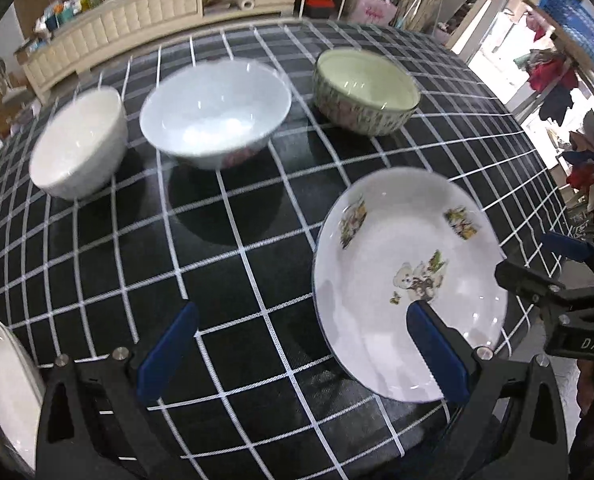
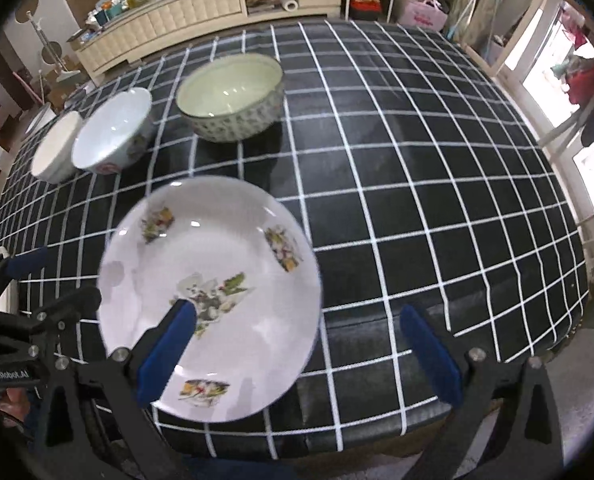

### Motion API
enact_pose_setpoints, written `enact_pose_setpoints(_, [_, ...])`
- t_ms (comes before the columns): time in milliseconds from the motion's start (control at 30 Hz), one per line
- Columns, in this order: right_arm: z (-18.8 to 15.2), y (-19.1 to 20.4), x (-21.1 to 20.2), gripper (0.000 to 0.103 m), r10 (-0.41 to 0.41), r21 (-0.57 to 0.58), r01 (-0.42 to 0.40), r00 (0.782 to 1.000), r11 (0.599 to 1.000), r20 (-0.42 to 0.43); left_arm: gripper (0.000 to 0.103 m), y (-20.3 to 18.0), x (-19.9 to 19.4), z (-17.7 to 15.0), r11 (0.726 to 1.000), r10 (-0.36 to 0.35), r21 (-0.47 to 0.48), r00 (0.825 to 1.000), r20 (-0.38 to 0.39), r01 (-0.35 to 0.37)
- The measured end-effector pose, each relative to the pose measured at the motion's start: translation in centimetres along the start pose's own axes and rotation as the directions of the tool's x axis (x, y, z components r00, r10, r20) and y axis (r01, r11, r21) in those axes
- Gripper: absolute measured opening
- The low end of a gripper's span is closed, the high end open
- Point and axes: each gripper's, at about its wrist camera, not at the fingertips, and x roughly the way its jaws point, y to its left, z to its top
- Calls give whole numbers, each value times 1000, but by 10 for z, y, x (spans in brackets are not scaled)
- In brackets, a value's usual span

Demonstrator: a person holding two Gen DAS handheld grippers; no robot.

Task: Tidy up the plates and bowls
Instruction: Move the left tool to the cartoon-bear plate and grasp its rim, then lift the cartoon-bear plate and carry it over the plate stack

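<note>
- Now poised above a black-and-white checked worktop [image 2: 417,184]: two hand-held grippers, both with jaws spread apart and nothing held.
- Seen lying flat near the front edge: a flowered plate [image 2: 209,296], just beside the left hand-held gripper [image 1: 301,354] and partly under one blue finger of the right hand-held gripper [image 2: 297,354].
- Lined up along the far side, well apart from the plate: a plain white bowl [image 1: 77,144], a wide white bowl [image 1: 215,114] with a red pattern low on its wall, and a green-lined patterned bowl [image 1: 367,92].
- Glimpsed at the lower left of the left wrist view: a second white plate [image 1: 5,384], mostly cut off.
- Likely step in hand: picking up the flowered plate for stacking, or gathering the bowls; not certain which.
- Best done by sliding one finger under the near rim and the other over it, then closing squarely on the rim rather than the glossy centre.
- Worth lifting level and slowly, glazed ware being slippery in a two-finger pinch.
- Advisable for nesting: smaller bowls set into larger, lowered gently, rims kept from knocking.
</note>
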Motion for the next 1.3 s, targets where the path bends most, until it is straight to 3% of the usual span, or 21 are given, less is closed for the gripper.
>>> enact_pose_setpoints(67, [0, -3, 8, 93, -5, 7, 5, 1000, 1000, -19, 97, 2, 7, 0, 1000, -10, -14, 1000, -11, 10])
enact_pose_setpoints(133, [-1, -5, 18, 74, -9, 7, 9, 999, 1000, -51, 89, 1, 13, -1, 1000, -7, -8, 1000, -23, 7])
enact_pose_setpoints(200, [-2, -5, 25, 70, -12, 0, 12, 997, 1000, -72, 85, 1, 18, -1, 1000, -13, -5, 999, -43, 13])
enact_pose_setpoints(367, [-5, -9, 36, 49, 2, 5, -1, 995, 1000, -96, 51, -5, 34, -1, 1000, -15, 13, 996, -85, 16])
enact_pose_setpoints(500, [-5, -9, 35, 41, 31, 2, -31, 995, 1000, -90, 43, -8, 39, -2, 1000, -23, 19, 995, -98, 25])
enact_pose_setpoints(633, [-5, -5, 32, 29, 55, -2, -56, 994, 998, -91, 24, -18, 40, -1, 998, -39, 52, 994, -102, 44])
enact_pose_setpoints(933, [-8, -10, 26, 24, 73, 27, -71, 994, 997, -78, 19, -15, 38, -3, 999, -35, 26, 993, -115, 39])
enact_pose_setpoints(1300, [-8, 32, 6, 21, 100, -24, -102, 993, 995, -55, 19, 27, 3, -27, 1000, 6, -27, 996, -93, -8])
